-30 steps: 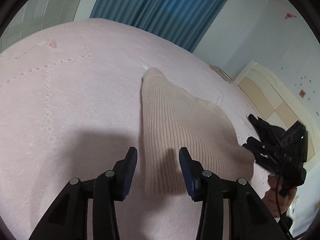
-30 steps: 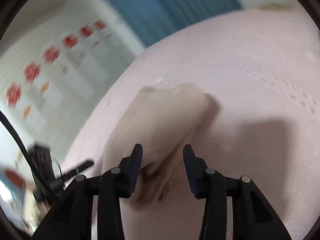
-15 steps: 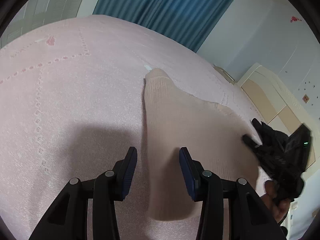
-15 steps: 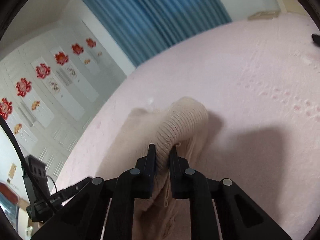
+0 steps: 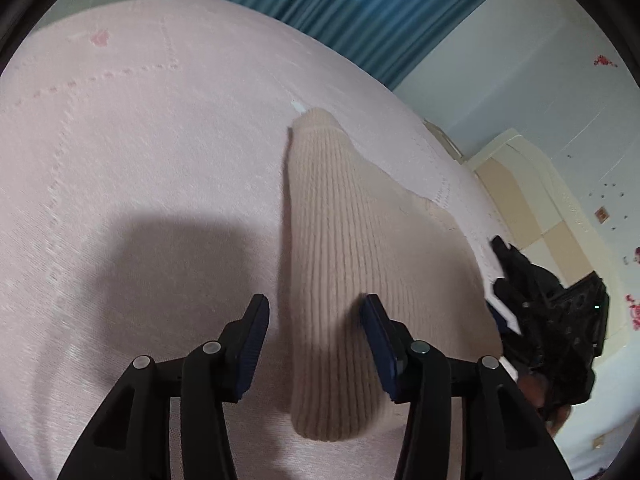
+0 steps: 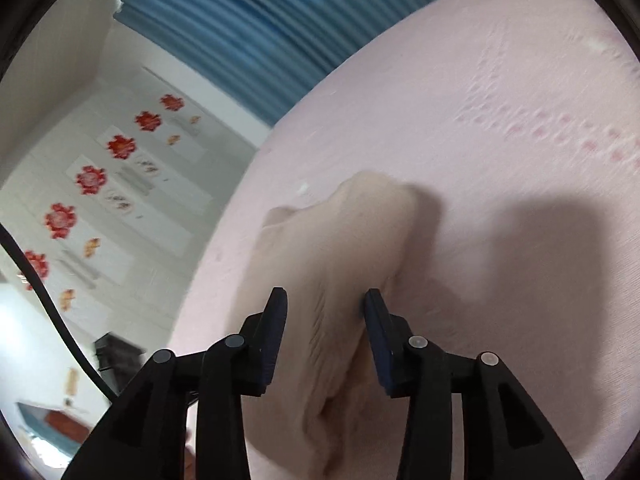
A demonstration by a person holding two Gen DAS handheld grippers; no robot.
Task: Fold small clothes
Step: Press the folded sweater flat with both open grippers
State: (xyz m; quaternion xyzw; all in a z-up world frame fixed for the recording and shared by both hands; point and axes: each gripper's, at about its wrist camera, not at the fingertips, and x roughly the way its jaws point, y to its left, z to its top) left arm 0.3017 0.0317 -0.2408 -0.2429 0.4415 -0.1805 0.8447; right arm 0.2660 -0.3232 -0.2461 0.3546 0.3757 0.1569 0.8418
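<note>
Left wrist view shows a small knit top (image 5: pixel 344 264) lying on the bed (image 5: pixel 140 152). It is beige, soft and ribbed, with thin lines running along it. One long part, maybe a sleeve, points away toward the far edge of the bed and ends in a round cuff. The rest fans out to the right, toward the right edge of the bed.

The left gripper (image 5: pixel 314 330) is spread wide and holds nothing. The near end of the long part lies between its two fingers, but I cannot tell if it touches them. The finger pads (image 5: pixel 252 332) are dark blue with tiny ridges, on black arms.

The right gripper (image 6: pixel 324 324) is spread wide too, and holds nothing. A puffy, wrinkled bump of the top sits between its fingers and rises a little off the bed. This view is blurry, so the knit lines are hard to see here. The right gripper also shows as a black shape at the right side of the left wrist view, just beside the wide edge of the top.

The folding looks like it is only partly done. The top is bunched, not flat and neat. The next move probably needs one gripper to close on an edge, lift it, and lay it over the rest. The knit is floppy and thick, so the pinch should take the whole edge, or it may slip and sag.

The bed cover is pale pink and fuzzy, with little stitched dots. A blue curtain (image 5: pixel 360 12) hangs behind.
</note>
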